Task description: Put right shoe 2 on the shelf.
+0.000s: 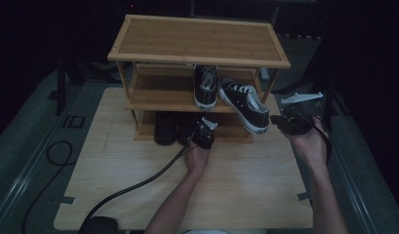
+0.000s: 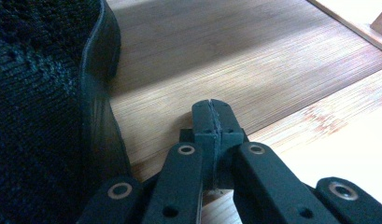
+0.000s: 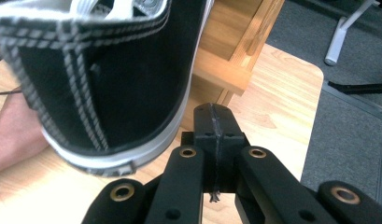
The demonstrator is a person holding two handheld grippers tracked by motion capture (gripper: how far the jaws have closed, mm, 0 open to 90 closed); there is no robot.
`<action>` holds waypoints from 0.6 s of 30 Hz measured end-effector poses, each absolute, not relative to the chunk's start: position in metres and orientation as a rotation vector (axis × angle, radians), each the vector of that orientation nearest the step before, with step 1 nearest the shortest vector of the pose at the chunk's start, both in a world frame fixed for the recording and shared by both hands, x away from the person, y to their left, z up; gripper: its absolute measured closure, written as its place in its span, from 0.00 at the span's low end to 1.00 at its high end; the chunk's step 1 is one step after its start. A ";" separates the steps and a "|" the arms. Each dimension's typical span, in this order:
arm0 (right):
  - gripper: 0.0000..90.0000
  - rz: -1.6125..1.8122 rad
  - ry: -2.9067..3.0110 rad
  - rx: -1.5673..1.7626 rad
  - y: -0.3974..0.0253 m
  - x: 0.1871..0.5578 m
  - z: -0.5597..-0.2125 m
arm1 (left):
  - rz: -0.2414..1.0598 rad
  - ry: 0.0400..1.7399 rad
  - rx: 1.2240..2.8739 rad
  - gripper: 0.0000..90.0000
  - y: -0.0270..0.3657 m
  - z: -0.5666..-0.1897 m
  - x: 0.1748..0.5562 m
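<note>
Bamboo rack (image 1: 197,41) holds one sneaker (image 1: 205,87) squarely on its middle shelf; its mate (image 1: 245,103) lies askew, heel overhanging, and wants straightening. Both jaws are closed empty: left hand-held gripper (image 1: 205,130) by the dark shoes (image 1: 173,127) below, right hand-held gripper (image 1: 290,122) beside the heel

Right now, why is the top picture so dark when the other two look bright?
High view: dim, the room behind the shoe rack black, the black shoes underneath nearly lost in shadow. Left gripper view: bright wood, a shadow band across it. Right gripper view: well lit, the sneaker close and slightly soft.
</note>
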State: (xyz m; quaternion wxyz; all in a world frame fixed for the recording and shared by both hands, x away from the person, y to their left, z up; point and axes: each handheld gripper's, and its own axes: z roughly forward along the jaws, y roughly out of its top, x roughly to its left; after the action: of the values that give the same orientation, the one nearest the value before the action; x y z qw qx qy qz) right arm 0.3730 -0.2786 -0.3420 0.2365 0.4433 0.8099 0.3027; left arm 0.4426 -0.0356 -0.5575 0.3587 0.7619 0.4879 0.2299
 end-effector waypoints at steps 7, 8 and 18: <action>1.00 0.817 2.239 1.196 -0.277 0.362 -0.348 | 0.593 1.258 1.965 1.00 -0.036 -0.558 0.443; 1.00 0.821 2.241 1.191 -0.276 0.360 -0.349 | 0.594 1.259 1.965 1.00 -0.036 -0.558 0.443; 1.00 0.831 2.251 1.154 -0.275 0.341 -0.351 | 0.595 1.258 1.966 1.00 -0.036 -0.558 0.443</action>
State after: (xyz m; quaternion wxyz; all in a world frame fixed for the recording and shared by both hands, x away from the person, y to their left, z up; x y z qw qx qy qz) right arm 0.3410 -0.2749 -0.3506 0.2373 0.4210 0.8213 0.3033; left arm 0.4425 -0.0357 -0.5576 0.3585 0.7619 0.4877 0.2306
